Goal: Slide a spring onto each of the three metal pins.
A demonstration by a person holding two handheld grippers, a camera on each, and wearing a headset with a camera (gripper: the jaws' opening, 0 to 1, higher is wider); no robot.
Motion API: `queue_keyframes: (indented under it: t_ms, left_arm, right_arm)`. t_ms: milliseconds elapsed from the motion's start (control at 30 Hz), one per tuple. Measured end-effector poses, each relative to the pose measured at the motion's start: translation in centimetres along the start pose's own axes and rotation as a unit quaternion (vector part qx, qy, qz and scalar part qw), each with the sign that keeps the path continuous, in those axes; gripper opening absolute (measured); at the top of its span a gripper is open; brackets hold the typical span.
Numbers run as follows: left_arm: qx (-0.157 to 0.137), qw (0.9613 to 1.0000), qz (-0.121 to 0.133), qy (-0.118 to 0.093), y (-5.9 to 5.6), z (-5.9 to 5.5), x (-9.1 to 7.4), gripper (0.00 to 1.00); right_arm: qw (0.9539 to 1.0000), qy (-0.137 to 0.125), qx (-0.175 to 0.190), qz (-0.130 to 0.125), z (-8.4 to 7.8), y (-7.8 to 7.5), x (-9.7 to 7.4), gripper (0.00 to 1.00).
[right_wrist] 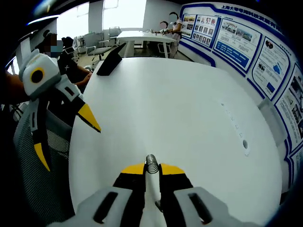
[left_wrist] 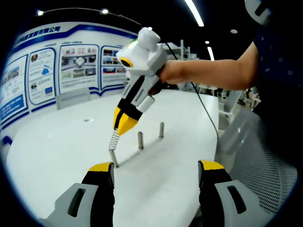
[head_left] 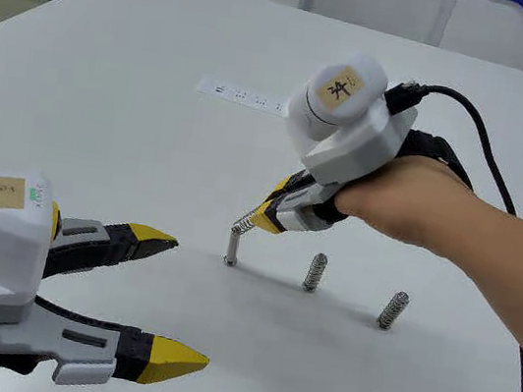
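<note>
Okay, got the right hand-held gripper [head_left: 258, 217] pinched shut on a spring [head_left: 244, 221], tilted down so the spring's lower end sits right at the top of the bare pin [head_left: 231, 249], leftmost of the three in the head view, upright on the white tabletop [head_left: 110, 83]. Also seeing the middle pin [head_left: 315, 272] and the right pin [head_left: 393, 309], each already wearing its own spring. Holding nothing with the left hand-held gripper [head_left: 188, 296], jaws spread wide, hovering well apart from the pins.

Head view looks down on glossy white worktop [head_left: 106, 112]; low left gripper view, from 8 o'clock, shares three upright metal pins [head_left: 231, 253]; right gripper view faces 8 o'clock, close.
</note>
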State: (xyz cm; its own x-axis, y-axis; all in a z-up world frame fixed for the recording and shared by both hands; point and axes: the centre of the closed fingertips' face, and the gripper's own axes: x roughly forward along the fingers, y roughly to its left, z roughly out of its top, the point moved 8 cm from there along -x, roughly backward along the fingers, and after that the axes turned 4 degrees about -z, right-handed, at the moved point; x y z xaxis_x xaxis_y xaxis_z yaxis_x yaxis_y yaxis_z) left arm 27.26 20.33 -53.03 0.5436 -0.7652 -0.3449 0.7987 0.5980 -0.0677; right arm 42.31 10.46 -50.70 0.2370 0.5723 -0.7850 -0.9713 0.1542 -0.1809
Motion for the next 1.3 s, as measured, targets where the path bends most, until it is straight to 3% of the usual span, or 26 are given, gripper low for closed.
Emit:
queue_keyframes:
  t_ms: [867, 1300]
  left_arm:
    - [-0.001, 1.0, 0.002, -0.001, 0.1, 0.0, 0.0, 0.73]
    - [-0.002, 1.0, 0.0, 0.0, 0.1, -0.1, 0.0, 0.73]
  right_arm:
    - [0.9969, 0.064, -0.026, 0.038, 2.5, 0.0, 2.0, 0.11]
    - [0.996, 0.075, -0.005, 0.049, 1.2, 0.4, 4.0, 0.11]
